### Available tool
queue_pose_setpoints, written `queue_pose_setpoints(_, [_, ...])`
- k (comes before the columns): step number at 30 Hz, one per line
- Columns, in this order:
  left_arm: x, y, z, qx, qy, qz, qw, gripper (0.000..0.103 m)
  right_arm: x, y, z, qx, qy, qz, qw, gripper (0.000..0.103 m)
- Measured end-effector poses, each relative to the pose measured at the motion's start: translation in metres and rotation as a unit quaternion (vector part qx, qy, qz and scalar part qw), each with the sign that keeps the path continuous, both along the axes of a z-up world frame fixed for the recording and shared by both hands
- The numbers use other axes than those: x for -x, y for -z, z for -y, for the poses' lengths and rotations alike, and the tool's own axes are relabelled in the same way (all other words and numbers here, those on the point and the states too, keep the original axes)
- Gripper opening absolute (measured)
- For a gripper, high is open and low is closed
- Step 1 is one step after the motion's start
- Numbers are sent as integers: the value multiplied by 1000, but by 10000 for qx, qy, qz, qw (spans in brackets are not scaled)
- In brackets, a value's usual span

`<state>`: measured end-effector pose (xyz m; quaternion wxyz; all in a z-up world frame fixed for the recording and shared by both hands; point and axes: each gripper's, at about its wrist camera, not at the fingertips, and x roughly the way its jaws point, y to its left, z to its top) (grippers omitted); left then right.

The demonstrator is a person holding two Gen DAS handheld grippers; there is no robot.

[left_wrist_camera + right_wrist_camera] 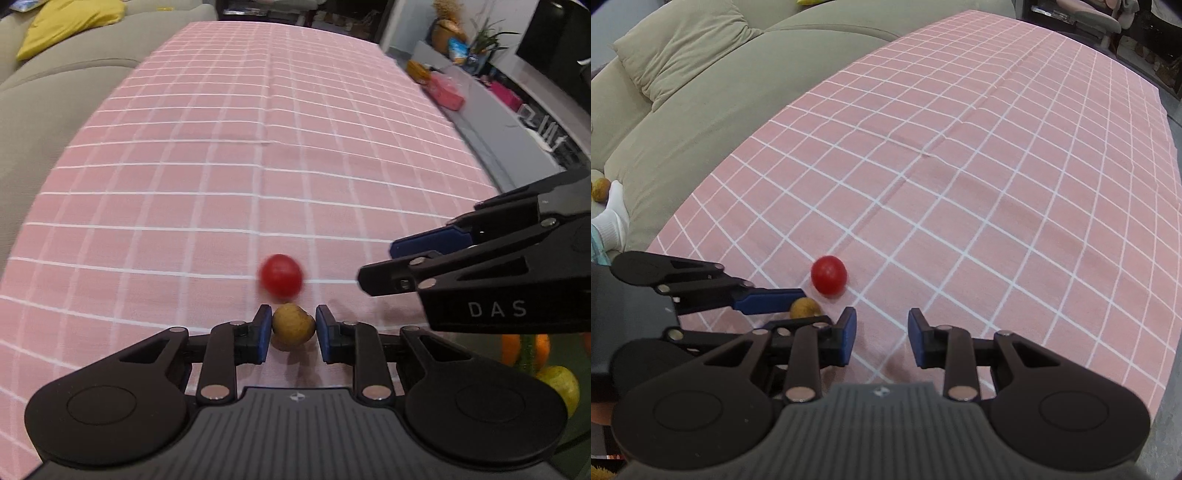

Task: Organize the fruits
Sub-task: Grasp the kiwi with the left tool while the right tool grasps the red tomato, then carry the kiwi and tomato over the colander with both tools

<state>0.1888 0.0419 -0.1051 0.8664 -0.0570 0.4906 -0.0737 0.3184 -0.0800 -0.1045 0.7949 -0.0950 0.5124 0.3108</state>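
A small tan-brown fruit (293, 325) sits between the blue pads of my left gripper (293, 326), which is closed on it just above the pink checked tablecloth (221, 166). The fruit also shows in the right wrist view (804, 308). A red round fruit (280, 275) lies on the cloth just beyond it, blurred; it also shows in the right wrist view (829, 275). My right gripper (882, 332) is open and empty, low over the cloth to the right of the left gripper (783, 306). The right gripper also shows in the left wrist view (384, 266).
A grey-green sofa (701, 110) runs along the table's left side, with a yellow cushion (70, 22). Orange and yellow-green fruits (554, 380) lie below the table's right edge. A grey shelf (491, 110) with boxes stands at the right. Another brown fruit (600, 189) lies by a socked foot.
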Motion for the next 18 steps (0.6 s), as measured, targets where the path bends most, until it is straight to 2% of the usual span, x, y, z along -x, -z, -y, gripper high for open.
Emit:
queue_pose_setpoints(6, [2,-6,-35,-189,-604,-68,9980,28,-2,2,-25,-63,-248,-36,9997,28])
queue_pose_setpoints(9, [4,-7,-50,-159,-913,-86,9957,28,-3,6,-41,-6,-407,-21,9992,29])
queue_pose_setpoints(18, [4,-11,-58,-1,-1125,-94,9936,28,-9,17,-71,322,-593,29,9977,30])
